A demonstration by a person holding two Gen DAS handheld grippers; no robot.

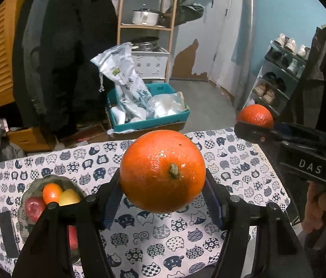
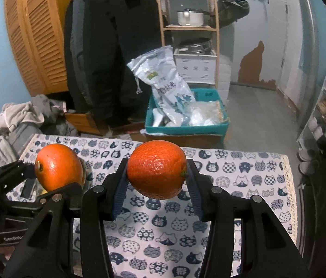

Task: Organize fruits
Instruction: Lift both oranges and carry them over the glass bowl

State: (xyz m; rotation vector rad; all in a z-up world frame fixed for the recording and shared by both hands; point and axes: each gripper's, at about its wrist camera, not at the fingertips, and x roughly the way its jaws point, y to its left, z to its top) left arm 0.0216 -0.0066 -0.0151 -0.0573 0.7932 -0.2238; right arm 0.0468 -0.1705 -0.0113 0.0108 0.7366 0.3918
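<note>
Left claw (image 1: 163, 185) grips glossy orange (image 1: 162, 171); right claw (image 2: 157, 180) grips dimpled orange (image 2: 157, 172).

Two oranges (image 1: 162, 171) (image 2: 157, 172) are bright orange; the tablecloth (image 1: 232, 169) is white with navy cat faces; left, a grey bowl (image 1: 27, 192) holds red, orange and yellow fruit; the far crate (image 1: 163, 118) is teal

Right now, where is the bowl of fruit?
In the left wrist view the bowl sits low on the left of the cat-print cloth, partly hidden behind the left gripper, which holds an orange.
</note>
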